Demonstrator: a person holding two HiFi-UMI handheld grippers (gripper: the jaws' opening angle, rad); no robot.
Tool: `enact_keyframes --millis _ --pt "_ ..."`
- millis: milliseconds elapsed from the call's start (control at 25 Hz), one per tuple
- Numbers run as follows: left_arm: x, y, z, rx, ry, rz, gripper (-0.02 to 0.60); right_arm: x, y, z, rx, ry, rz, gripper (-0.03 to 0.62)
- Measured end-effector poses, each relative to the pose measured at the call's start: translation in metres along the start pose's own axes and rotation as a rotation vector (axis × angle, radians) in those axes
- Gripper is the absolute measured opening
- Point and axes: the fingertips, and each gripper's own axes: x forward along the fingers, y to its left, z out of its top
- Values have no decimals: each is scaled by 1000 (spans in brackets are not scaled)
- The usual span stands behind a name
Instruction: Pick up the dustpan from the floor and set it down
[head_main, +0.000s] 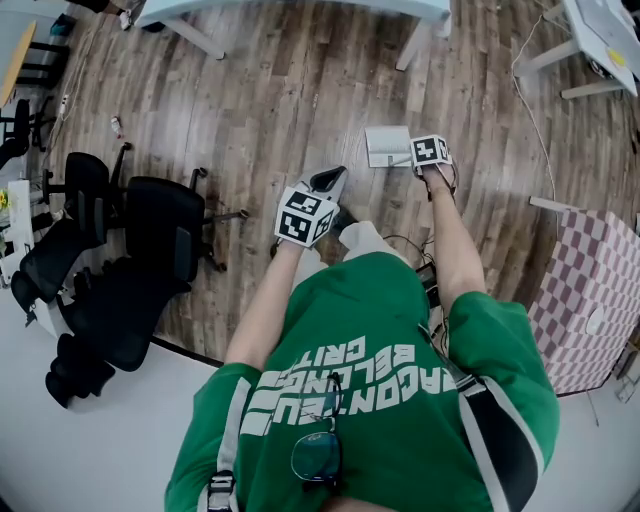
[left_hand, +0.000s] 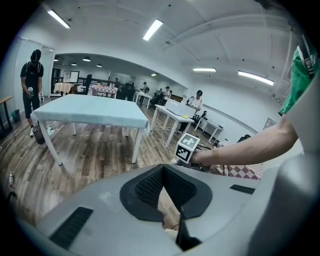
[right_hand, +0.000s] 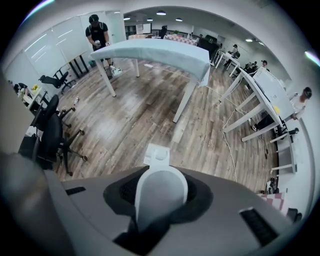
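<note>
In my right gripper (right_hand: 160, 179) the dustpan (right_hand: 159, 202) reads as smooth matt pale plastic, the gripper shell matt grey plastic, the floor (head_main: 300, 90) at upper frame wood-grain planks with faint sheen.

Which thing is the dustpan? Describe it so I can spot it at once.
On the wooden floor, ahead of the person in the green shirt, follow the right arm to the right gripper. The dustpan is the flat pale grey rectangle beside its marker cube, handle between the jaws. Its neighbours, black office chairs and a pink checked box, look nothing like it.

The green shirt (head_main: 400, 310) bears upside-down white lettering, not clearly readable.
</note>
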Motion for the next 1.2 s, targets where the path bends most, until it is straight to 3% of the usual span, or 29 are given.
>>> enact_keyframes --millis 320,840,1040,1200 --pt "2 -1 2 0 -11 0 3 0 -3 0 -6 9 23 120" --pt "2 -1 17 8 -46 -26 3 -61 -8 -2 46 -130 -7 135" --pt "-7 0 31 -23 -95 -39 3 -100 1 3 103 -253 20 135" --pt "-17 -2 44 -20 -136 -61 3 -149 1 1 172 -391 -37 135"
